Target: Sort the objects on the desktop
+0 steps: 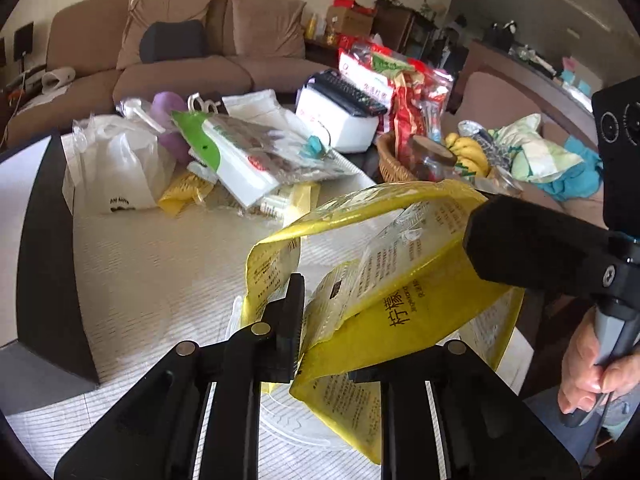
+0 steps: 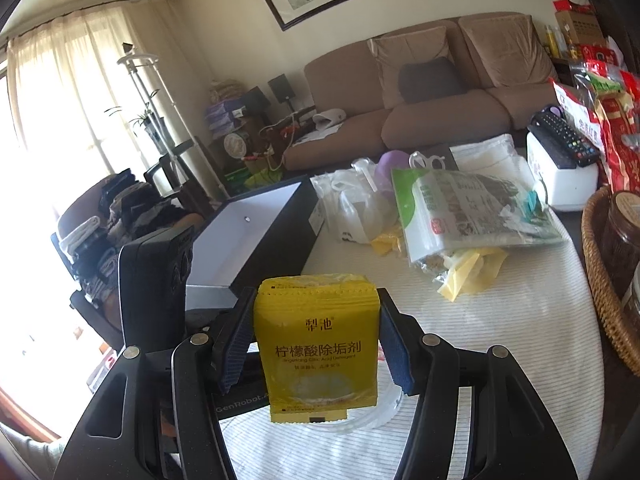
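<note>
Holding one stack of flat yellow printed sachets (image 2: 318, 344) upright, long axis vertical, in my right hand-held gripper (image 2: 316, 344); left hand-held gripper (image 1: 320, 332) pinches its edge.

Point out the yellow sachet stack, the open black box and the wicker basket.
yellow sachet stack (image 2: 316, 344), right wrist view, front label.
open black box (image 2: 248, 236), right wrist view, white inner floor.
wicker basket (image 2: 604, 292), right wrist view, woven rim.

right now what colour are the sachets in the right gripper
Yellow sachets with dark lettering, clearest in the right wrist view.
</note>
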The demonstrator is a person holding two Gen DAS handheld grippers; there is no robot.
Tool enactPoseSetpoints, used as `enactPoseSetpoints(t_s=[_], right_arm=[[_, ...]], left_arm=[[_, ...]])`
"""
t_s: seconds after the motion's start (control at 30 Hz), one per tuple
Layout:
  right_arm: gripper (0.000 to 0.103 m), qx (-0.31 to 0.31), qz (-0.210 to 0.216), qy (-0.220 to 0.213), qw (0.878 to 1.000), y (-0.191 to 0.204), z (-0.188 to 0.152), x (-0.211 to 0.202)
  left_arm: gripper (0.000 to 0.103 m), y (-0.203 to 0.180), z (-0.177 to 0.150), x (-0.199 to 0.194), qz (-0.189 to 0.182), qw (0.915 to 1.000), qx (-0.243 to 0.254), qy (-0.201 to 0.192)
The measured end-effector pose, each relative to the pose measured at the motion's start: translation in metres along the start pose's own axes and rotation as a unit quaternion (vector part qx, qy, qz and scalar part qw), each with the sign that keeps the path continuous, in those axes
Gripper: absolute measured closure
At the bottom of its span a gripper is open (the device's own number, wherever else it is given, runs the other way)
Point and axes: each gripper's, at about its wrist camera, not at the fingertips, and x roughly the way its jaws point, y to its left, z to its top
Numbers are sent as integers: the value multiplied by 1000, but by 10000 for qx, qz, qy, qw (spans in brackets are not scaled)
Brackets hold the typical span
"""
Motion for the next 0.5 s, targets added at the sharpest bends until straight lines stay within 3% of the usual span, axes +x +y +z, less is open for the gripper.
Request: enactPoseSetpoints(t_s=[0.03, 0.1, 0.17, 0.23, 0.3, 0.37, 0.43, 0.5], right_arm=[[43, 43, 3, 37, 10000, -3, -3, 2], [43, 99, -25, 82, 9999, -9, -8, 5], [43, 139, -102, 76, 9998, -15, -11, 7], [43, 193, -90, 125, 9997, -20, -13, 11], [43, 92, -29, 204, 9997, -20, -17, 15], [43, -167, -54, 297, 9994, -13, -23, 19], [43, -431, -143, 405, 9981, -4, -30, 24], [43, -513, -241, 484, 9972, 0, -33, 31]], left_arm=[[83, 0, -1, 1, -24, 9999, -3, 118], [68, -1, -3, -5, -21, 9995, 77, 304], [53, -2, -5, -26, -154, 9992, 223, 284], [48, 6, -5, -52, -367, 9991, 164, 93], [39, 28, -3, -74, -719, 9966, -295, -291], [37, 58, 0, -82, -1051, 9874, -1016, -603], [37, 77, 1, -77, -1271, 9787, -1448, -708], [37, 81, 1, -64, -1364, 9753, -1615, -638]])
